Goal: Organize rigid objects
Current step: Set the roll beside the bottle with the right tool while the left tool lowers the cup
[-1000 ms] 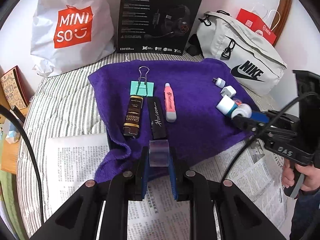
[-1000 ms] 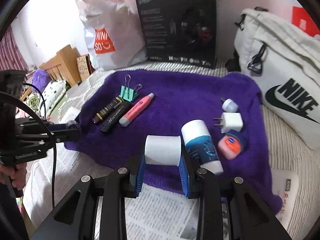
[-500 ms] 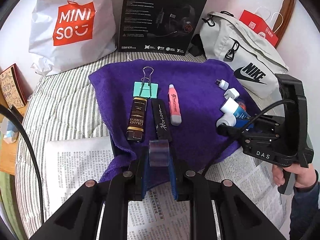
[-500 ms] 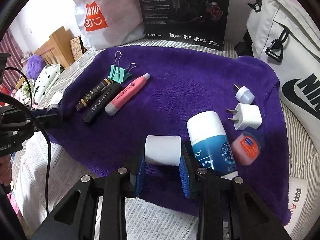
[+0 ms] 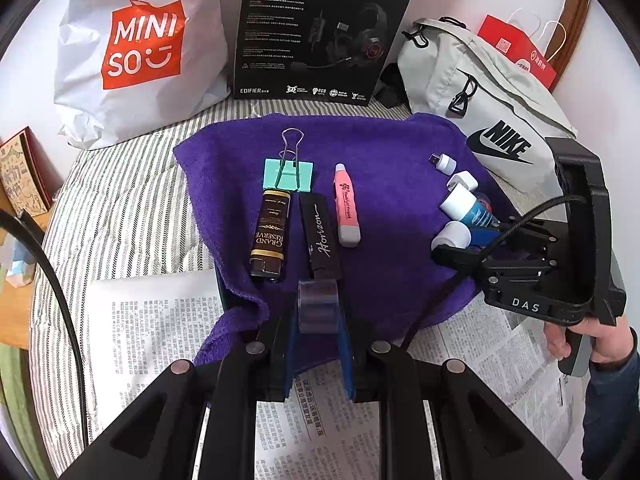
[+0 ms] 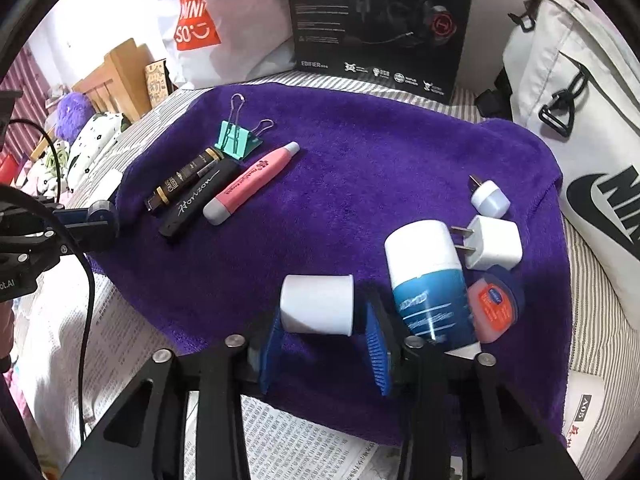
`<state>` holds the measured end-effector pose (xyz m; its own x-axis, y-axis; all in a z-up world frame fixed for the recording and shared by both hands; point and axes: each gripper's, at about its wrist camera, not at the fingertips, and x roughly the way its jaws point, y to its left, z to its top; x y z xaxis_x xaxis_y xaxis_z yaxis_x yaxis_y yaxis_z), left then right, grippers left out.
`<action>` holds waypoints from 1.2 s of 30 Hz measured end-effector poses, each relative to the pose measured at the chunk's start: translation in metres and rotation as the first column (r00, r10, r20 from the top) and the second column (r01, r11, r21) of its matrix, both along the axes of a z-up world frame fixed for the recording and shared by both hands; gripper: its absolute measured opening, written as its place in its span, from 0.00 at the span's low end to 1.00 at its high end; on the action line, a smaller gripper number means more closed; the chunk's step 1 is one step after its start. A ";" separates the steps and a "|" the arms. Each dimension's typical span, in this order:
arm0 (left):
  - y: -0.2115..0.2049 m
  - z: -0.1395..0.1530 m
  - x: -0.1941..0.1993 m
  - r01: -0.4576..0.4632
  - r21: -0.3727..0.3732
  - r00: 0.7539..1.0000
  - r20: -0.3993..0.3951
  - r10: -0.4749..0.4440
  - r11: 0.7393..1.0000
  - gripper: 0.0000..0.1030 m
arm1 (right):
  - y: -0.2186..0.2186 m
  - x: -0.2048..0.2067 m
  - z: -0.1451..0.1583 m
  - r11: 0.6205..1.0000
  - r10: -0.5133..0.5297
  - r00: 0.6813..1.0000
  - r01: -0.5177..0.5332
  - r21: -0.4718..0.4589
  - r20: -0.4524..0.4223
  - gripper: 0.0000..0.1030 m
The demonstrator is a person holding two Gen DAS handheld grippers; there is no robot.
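Note:
A purple towel (image 5: 384, 148) (image 6: 360, 168) carries two groups. On the left lie a teal binder clip (image 5: 288, 174), a brown lighter (image 5: 269, 236), a black Horizon case (image 5: 320, 236) and a pink tube (image 5: 347, 210). On the right lie a blue-white balm stick (image 6: 430, 280), a charger plug (image 6: 494, 244), a small white adapter (image 6: 490, 198) and a red tin (image 6: 494, 306). My left gripper (image 5: 318, 316) is shut on a clear tape roll (image 5: 318, 306) over the towel's near edge. My right gripper (image 6: 324, 336) is open around a white cylinder (image 6: 318, 304), left of the balm stick.
Newspaper (image 5: 152, 320) covers the striped sheet in front of the towel. A Miniso bag (image 5: 136, 48), a black headset box (image 5: 320, 28) and a Nike bag (image 5: 492, 112) line the back. A wooden bedframe (image 6: 112, 76) stands far left.
My right gripper moved forward over the towel and lowered beside the balm stick, and its jaws have opened off the white cylinder. My left gripper still holds the tape roll, nearly still.

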<state>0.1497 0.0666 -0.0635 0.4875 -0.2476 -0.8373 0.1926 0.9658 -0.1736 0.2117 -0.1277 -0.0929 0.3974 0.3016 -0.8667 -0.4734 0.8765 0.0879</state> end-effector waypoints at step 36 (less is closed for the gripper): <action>-0.070 -0.028 0.041 0.106 0.102 0.992 -0.079 -0.098 0.989 0.17 | -0.066 -0.061 0.028 0.995 -0.070 0.994 0.064 0.074 0.084 0.57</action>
<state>0.1906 -0.0038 -0.0912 0.4005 -0.2008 -0.8940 0.2818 0.9554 -0.0884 0.1505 -0.1941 -0.0646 0.4909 0.3311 -0.8058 -0.4220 0.8996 0.1125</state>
